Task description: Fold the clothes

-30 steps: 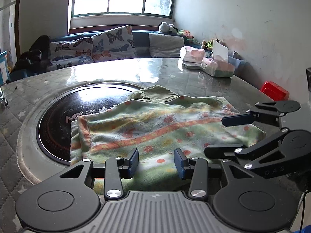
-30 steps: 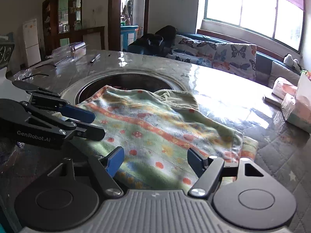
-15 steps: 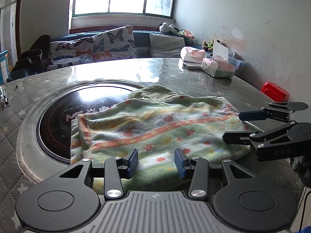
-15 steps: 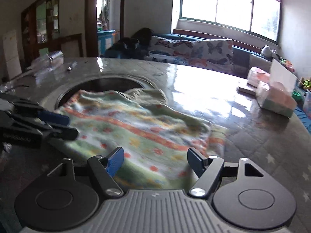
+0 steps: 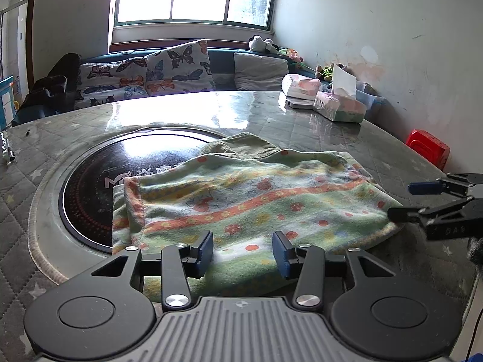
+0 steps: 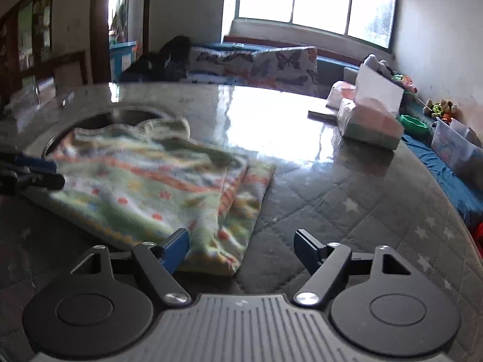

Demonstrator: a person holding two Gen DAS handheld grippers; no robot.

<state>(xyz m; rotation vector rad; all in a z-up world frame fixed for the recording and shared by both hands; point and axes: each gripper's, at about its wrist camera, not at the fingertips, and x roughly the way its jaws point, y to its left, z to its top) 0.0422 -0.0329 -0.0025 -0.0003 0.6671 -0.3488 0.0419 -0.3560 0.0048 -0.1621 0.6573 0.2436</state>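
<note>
A folded green fleece garment (image 5: pixel 247 199) with orange stripes and red dots lies on the grey quilted table (image 5: pixel 332 138), partly over a round black hob. My left gripper (image 5: pixel 243 252) hovers over its near edge, jaws apart, nothing pinched. In the left wrist view my right gripper (image 5: pixel 400 200) is at the garment's right edge. In the blurred right wrist view the garment (image 6: pixel 145 181) sits left of centre. The right gripper (image 6: pixel 241 242) is open and its jaws are opening, with the garment's near corner just inside the left finger. The left gripper (image 6: pixel 57 172) shows at the far left.
The round black hob (image 5: pixel 90 187) is set into the table. Tissue packs (image 5: pixel 338 105) stand at the far right of the table and a pen (image 5: pixel 9 150) lies at the left edge. A red stool (image 5: pixel 428 147) and a sofa with butterfly cushions (image 5: pixel 169 69) lie beyond.
My right gripper has slid rightward off the top of the garment to its right edge and turned, its jaws a little wider. The left gripper and the garment have stayed put.
</note>
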